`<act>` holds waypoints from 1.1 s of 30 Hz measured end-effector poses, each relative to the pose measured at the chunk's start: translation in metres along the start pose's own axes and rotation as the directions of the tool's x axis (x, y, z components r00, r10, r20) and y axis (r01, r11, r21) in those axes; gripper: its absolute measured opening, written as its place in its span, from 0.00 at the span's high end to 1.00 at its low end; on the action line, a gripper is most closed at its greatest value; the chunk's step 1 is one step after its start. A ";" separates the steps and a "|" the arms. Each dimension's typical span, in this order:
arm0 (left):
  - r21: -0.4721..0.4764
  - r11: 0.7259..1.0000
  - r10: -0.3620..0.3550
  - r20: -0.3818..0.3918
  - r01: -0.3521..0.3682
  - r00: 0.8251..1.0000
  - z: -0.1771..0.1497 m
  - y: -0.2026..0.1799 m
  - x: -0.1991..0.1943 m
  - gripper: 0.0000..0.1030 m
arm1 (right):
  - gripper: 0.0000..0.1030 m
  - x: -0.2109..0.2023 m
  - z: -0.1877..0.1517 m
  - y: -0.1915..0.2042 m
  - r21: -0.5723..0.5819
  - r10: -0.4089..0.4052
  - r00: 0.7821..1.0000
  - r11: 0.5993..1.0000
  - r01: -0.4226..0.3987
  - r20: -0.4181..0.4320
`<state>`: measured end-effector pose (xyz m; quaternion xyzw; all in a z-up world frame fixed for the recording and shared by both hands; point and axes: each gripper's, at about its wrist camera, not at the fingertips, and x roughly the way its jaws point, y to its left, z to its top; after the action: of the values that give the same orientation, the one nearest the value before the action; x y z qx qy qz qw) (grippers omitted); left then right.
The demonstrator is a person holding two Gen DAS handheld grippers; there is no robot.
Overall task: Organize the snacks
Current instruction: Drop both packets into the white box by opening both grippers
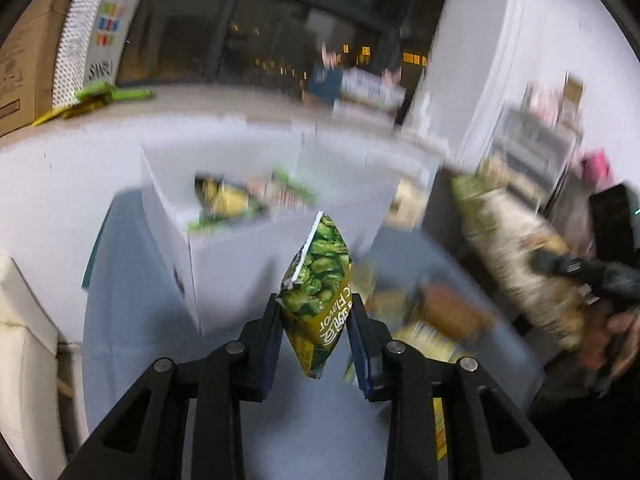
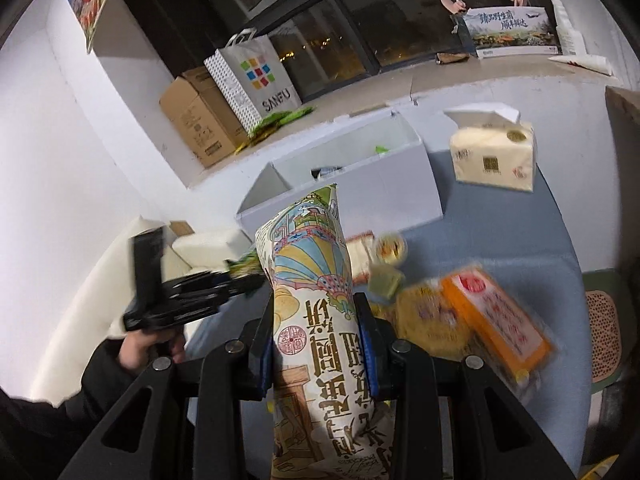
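A: What's the biggest thing here?
B: The surface (image 2: 520, 240), under a pale blue-grey cloth. On it stands a white box (image 2: 400, 184), open at the top, with a few packets lying inside; the left wrist view shows them blurred, yellow and green.

A: And around the box?
B: To its right, a wrapped pack of tissues (image 2: 494, 156) stands apart from it. In front of the box lies a loose pile of snacks, among them an orange packet (image 2: 496, 316) with a yellow one just beside it. On the ledge behind are a cardboard carton (image 2: 196, 120) and a paper shopping bag (image 2: 256, 80) with coloured squares.

A: What is the right claw doing?
B: The right claw (image 2: 316, 332) is clenched on a long cream packet (image 2: 312, 280) printed with a balloon drawing. Both pads press its sides, and the packet stands up between the fingers, raised above the pile, in front of the box.

A: And the left?
B: The left claw (image 1: 314, 320) grips a small green bean packet (image 1: 316, 280), pinched near its lower half, the top tilted toward the box. It hangs clear of the surface, just in front of the box's near corner. A hand (image 2: 140, 348) in a dark sleeve holds that claw's handle.
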<state>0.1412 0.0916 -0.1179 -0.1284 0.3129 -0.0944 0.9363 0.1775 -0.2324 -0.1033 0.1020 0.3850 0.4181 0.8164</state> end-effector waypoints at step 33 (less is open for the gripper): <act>-0.077 0.973 0.221 0.043 -0.218 0.974 0.121 0.047 0.038 0.00 | 0.00 0.144 0.205 0.007 0.038 -0.142 0.987 0.990 0.139 0.071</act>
<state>0.2494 0.1487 -0.0595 -0.1287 0.3043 0.0243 0.9435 0.3706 -0.0871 -0.0382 0.1032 0.3676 0.3492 0.8558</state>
